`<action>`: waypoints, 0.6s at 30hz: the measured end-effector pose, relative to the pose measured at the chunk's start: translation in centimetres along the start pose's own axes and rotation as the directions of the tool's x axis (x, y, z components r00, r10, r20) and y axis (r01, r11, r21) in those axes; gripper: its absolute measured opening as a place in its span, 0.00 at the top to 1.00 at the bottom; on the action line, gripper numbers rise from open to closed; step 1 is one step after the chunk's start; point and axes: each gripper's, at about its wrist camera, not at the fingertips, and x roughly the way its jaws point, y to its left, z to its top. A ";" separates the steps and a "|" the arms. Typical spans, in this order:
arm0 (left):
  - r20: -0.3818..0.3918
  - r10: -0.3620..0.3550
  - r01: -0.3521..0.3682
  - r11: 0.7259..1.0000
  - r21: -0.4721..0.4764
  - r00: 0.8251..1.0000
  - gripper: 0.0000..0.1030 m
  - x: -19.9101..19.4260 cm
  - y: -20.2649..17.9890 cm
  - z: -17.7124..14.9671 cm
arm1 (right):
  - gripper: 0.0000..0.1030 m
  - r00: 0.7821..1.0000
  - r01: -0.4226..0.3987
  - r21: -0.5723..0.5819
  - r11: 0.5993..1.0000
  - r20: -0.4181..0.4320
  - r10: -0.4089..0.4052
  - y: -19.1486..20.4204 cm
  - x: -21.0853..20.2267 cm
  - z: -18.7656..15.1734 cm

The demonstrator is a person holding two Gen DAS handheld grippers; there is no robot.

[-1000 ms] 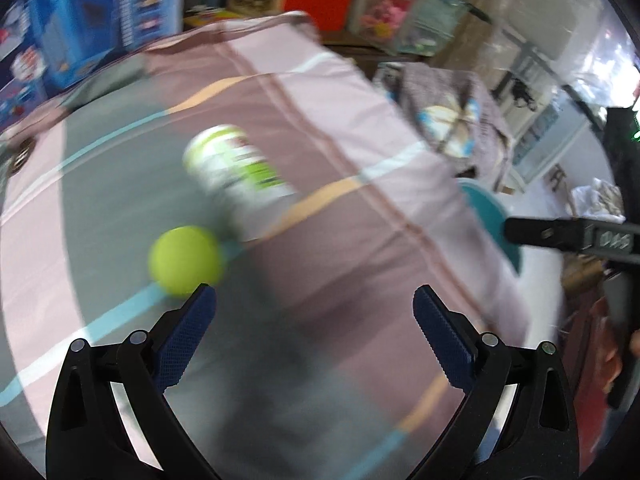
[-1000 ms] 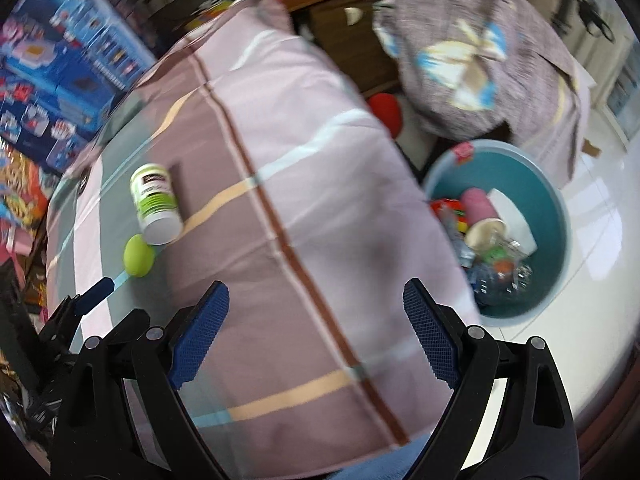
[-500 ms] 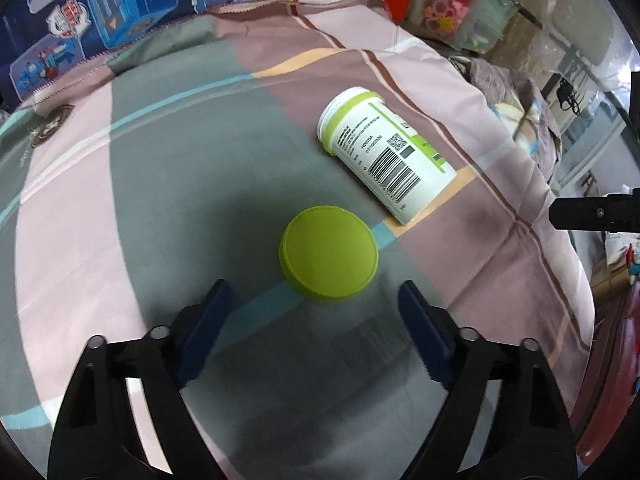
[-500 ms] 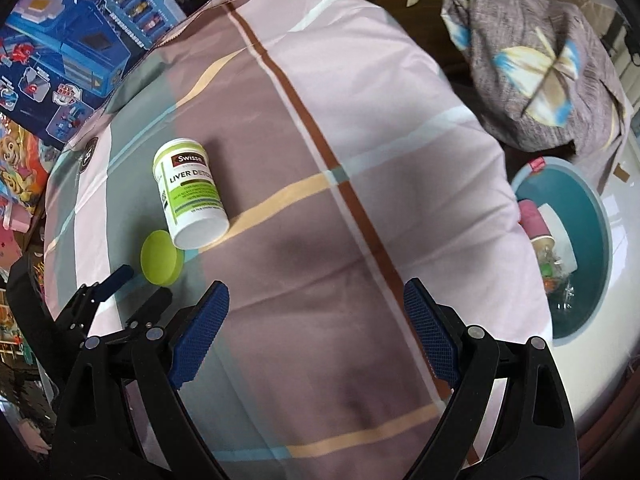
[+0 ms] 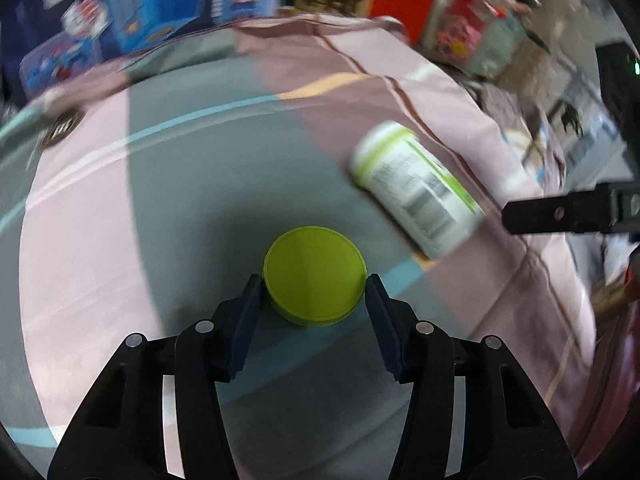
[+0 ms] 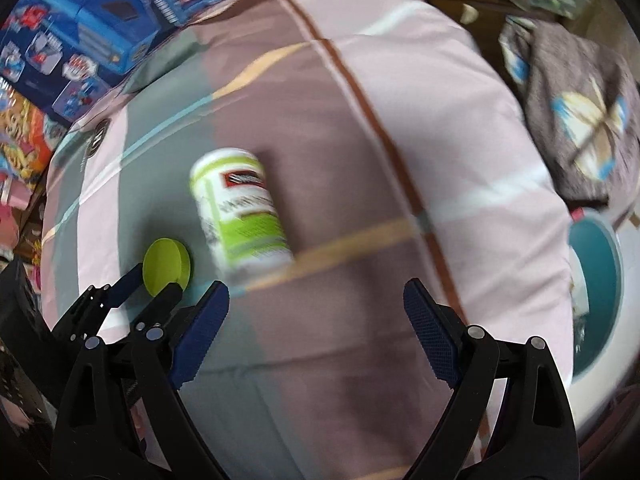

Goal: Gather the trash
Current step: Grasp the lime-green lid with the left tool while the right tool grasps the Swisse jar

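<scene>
Striped bedsheet [image 5: 192, 216] fills both views w/ toy boxes [image 6: 76, 36] along the upper left; teal trash bin [image 6: 596, 280] sits at the right edge of the right wrist view, well apart from the items. White/green bottle [image 6: 240, 220] lies on its side mid-frame left in that view, centre right in the left wrist view, untouched. Green lid [image 5: 314, 276] is now dead centre-low in the left wrist view; half a sec ago it sat well ahead of the tips. Left gripper [image 5: 314, 294] has just been closing, lid between its jaws: pads flank the rim, at or just short of contact, can't tell if clamped. So the lid pickup looks nearly done; carry to bin comes next. Right gripper [image 6: 316, 320] is spread wide, empty, nearer the bottle than before, prob its target.
</scene>
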 end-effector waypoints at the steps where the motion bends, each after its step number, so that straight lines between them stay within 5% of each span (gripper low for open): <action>1: 0.004 -0.001 0.002 1.000 -0.015 1.000 0.48 -0.3 0.6 0.1 | 0.17 1.000 -0.002 -0.016 1.000 -0.001 0.002 0.6 0.2 0.3; 9: 0.005 0.018 -0.017 0.999 -0.047 1.000 0.48 -1.8 2.5 0.3 | 0.19 1.000 -0.013 -0.138 0.990 0.009 0.014 5.2 3.1 3.1; 16: -0.016 0.025 -0.026 0.995 -0.093 1.000 0.48 -2.0 3.9 0.2 | 0.50 1.000 -0.005 -0.186 0.983 -0.003 0.004 6.3 5.4 3.7; 18: -0.014 0.028 -0.029 0.995 -0.097 1.000 0.48 -2.2 3.9 0.3 | 0.51 1.000 -0.016 -0.190 0.982 0.003 0.017 6.1 5.1 3.3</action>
